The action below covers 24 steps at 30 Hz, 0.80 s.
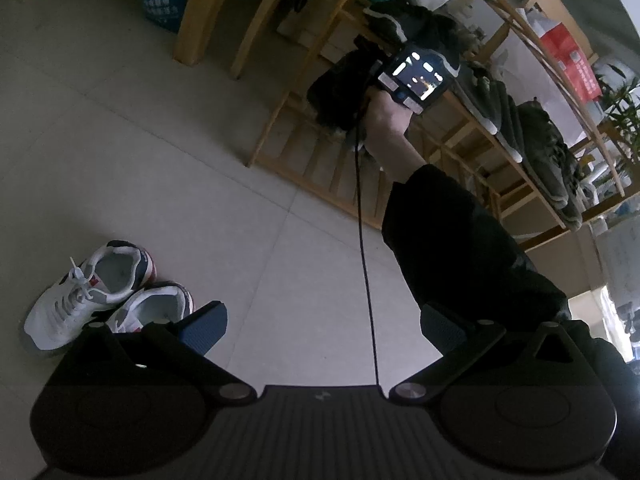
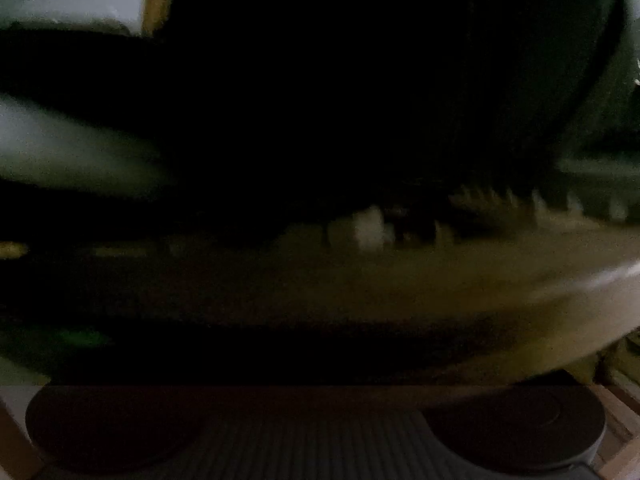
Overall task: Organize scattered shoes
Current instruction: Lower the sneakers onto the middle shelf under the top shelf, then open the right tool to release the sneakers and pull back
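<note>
Rack holds dark shoes; white pair remains on floor. Left gripper wide, empty; right gripper's state cannot be told.

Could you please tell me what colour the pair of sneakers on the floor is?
Mostly white sneakers, with grey panels and navy-and-red heels; left wrist view.

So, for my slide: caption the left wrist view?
Open left gripper above white sneakers; right hand at wooden rack.

Black left claw, blue ribbed pads, black sleeve.
</note>
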Available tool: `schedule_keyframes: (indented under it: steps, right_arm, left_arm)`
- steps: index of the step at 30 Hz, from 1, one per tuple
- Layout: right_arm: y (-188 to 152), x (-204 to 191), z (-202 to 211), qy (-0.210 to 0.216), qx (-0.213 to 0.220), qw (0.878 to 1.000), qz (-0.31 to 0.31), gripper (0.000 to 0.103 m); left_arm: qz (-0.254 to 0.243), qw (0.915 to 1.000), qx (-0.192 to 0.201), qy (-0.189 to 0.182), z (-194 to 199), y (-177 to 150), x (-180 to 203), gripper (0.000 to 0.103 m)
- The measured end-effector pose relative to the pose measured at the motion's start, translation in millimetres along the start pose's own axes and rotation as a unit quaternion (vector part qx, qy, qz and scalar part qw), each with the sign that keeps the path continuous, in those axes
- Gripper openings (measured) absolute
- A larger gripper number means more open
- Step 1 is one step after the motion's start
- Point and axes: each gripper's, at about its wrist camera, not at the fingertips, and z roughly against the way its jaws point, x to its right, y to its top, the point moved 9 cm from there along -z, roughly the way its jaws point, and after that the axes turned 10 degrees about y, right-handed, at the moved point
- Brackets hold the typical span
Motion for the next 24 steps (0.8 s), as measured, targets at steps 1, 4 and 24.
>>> schedule_keyframes:
  steps: [1,4,24]
  right_arm:
    - [3,-3,0,0.003,-0.001,1.0,0.0,0.103]
    - [2,-15,-4,0.015,-0.028,0.999,0.005,0.103]
    - [-22,-10,167,0.068,-0.072,0.995,0.017,0.103]
  left_arm:
    - [-0.002,1.0,0.001,0.0,0,0,1,0.103]
    - [-0.002,1.0,0.001,0.0,-1,-1,2,0.103]
    - [-0.021,0.9921,0.113,0.05,43,20,-10,0.103]
